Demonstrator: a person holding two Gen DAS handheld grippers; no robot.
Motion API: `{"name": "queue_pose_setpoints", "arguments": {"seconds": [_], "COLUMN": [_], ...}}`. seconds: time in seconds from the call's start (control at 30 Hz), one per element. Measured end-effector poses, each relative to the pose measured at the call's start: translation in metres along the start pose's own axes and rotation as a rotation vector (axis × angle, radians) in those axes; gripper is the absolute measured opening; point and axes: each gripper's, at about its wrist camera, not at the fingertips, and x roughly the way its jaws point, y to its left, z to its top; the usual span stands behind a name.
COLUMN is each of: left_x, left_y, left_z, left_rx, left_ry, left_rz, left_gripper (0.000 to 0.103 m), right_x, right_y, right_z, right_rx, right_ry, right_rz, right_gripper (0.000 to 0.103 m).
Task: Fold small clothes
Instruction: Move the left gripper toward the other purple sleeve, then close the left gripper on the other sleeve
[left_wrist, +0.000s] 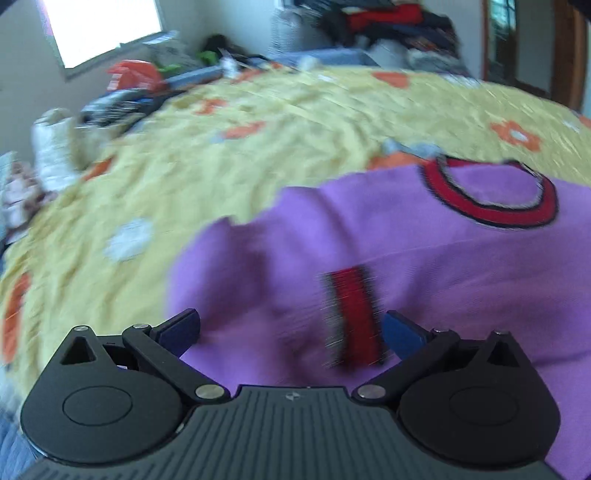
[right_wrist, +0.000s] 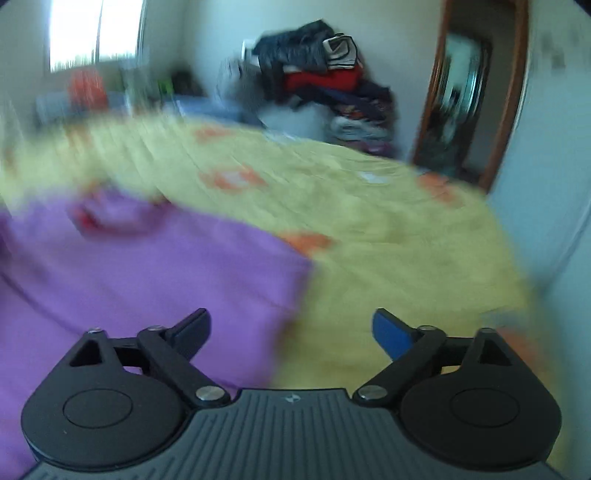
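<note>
The small purple knit top with a red-and-black neck band (left_wrist: 424, 229) is lying flat on the yellow bedspread with orange and white flowers (left_wrist: 229, 162), collar (left_wrist: 491, 195) pointing away toward the far side of the bed, so its long axis is running from the grippers outward. The left gripper (left_wrist: 291, 332) is hanging over the near part of the garment, fingers spread wide and gripping nothing. Directly between them the red-striped sleeve cuff (left_wrist: 351, 317) is sitting on the purple body, as though that sleeve is already turned in, though blur is making it hard to be sure. The garment's left edge is running just left of those fingers, with bare bedspread beyond it.

Over on the other side, the right gripper (right_wrist: 291, 332) is straddling the garment's right edge: its left finger is over the purple cloth (right_wrist: 147, 280), its right finger over yellow bedspread (right_wrist: 388, 258). Its fingers are also standing wide apart, empty. So each gripper is sitting nearest its own side of the top, and the right one looks better placed for that edge.

Both views are smearing, so fine detail is uncertain. Room for moving looks generous: open bedspread is stretching ahead and to the right, while the heap of dark and red clothes (right_wrist: 325, 77) is well apart at the far wall.
</note>
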Motion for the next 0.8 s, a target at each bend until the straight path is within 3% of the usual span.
{"name": "queue_pose_setpoints", "arguments": {"seconds": [0.07,0.13,0.27,0.37,0.4,0.5,0.57,0.67,0.8], "left_x": [-0.018,-0.039,-0.062,-0.064,-0.063,-0.059,-0.059,-0.047,-0.038], "left_y": [0.031,0.072,0.166,0.224,0.236,0.241,0.236,0.231,0.229], "left_z": [-0.013,-0.028,-0.077,-0.126,-0.141,-0.169,-0.180,-0.182,-0.173], "left_rx": [-0.063,-0.144,-0.306,-0.412,-0.398,-0.233,-0.171,-0.158,-0.174], "left_ry": [-0.039,-0.094,-0.167,-0.180,-0.178,-0.105,-0.121,-0.110,-0.161], "left_rz": [0.039,0.011,-0.146,-0.177,-0.177,-0.063,-0.041,-0.130,-0.112], "left_gripper": [0.103,0.103,0.103,0.103,0.103,0.103,0.103,0.094,0.080], "right_x": [0.012,0.024,0.032,0.033,0.034,0.039,0.041,0.048,0.046], "right_y": [0.018,0.043,0.091,0.116,0.121,0.123,0.121,0.116,0.118], "right_z": [0.007,0.011,0.010,0.002,-0.001,-0.010,-0.014,-0.018,-0.022], "right_rx": [0.092,0.123,0.005,-0.101,-0.120,-0.138,-0.123,-0.091,-0.093], "right_ry": [0.021,0.050,0.057,0.046,0.048,0.067,0.079,0.104,0.107], "right_rz": [0.152,0.220,0.221,0.200,0.196,0.194,0.188,0.170,0.156], "right_gripper": [0.103,0.103,0.103,0.103,0.103,0.103,0.103,0.103,0.103]}}
